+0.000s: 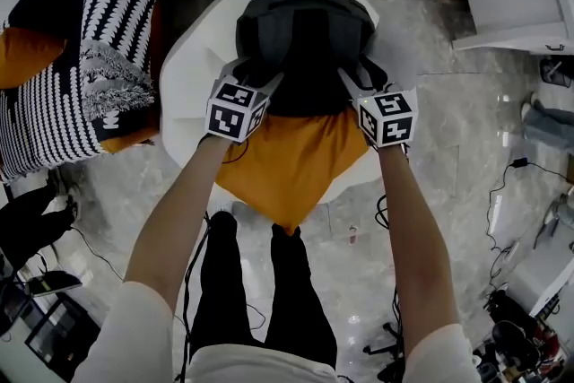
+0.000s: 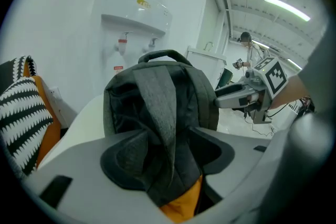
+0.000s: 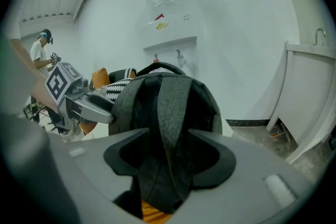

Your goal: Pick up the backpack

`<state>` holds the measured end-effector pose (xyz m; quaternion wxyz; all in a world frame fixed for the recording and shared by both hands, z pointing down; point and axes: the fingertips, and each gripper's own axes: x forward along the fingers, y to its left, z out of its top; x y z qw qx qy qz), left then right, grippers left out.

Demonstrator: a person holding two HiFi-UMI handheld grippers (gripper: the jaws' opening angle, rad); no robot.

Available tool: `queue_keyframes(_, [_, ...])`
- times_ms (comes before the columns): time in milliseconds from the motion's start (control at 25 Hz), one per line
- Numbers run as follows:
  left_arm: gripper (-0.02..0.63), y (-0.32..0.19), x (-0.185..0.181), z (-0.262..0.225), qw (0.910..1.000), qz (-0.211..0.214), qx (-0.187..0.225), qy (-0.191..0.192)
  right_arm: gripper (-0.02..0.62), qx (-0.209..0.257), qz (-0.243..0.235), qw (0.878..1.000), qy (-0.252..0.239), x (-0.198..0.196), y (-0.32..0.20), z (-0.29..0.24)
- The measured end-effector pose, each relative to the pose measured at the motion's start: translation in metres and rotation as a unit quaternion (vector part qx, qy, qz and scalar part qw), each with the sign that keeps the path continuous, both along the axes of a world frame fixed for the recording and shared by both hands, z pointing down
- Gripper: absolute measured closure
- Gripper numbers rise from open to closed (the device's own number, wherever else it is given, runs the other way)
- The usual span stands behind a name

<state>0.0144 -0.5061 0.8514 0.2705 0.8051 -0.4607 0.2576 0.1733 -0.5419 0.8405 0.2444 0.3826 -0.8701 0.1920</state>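
Gripper views alone show backpack point(image 2: 126, 97) straps point(image 3: 173, 107) inside spread left gripper point(image 1: 258, 72) and right gripper point(image 1: 360, 67)

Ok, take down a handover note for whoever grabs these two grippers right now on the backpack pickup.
Left gripper: open. A grey shoulder strap lies between its jaws, not clamped.
Right gripper: open. The other strap lies between its jaws, not clamped.
Dark grey fabric backpack: upright, straps facing you, on the orange cushion of the white rounded seat.
Done: both grippers are at the straps.
Left: close on the straps, then lift the backpack.
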Motion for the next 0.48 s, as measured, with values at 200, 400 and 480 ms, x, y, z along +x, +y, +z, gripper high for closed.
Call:
queue_keyframes(200, [0.374,-0.002,0.009,0.004,1.0,0.0,-0.005,0.0,0.368,-0.013,0.005,1.0,-0.006,-0.007,-0.001,0.012])
queue_keyframes(400, [0.451,-0.009,0.009,0.004,0.9999,-0.013,-0.005,-0.002,0.364,-0.022,0.003,1.0,-0.015,-0.017,-0.004,0.017])
queue_keyframes(480, [0.488,-0.009,0.005,0.004,0.9998,-0.017,-0.005,-0.004,0.384,-0.023,0.004,1.0,-0.015,-0.019,-0.005,0.018])
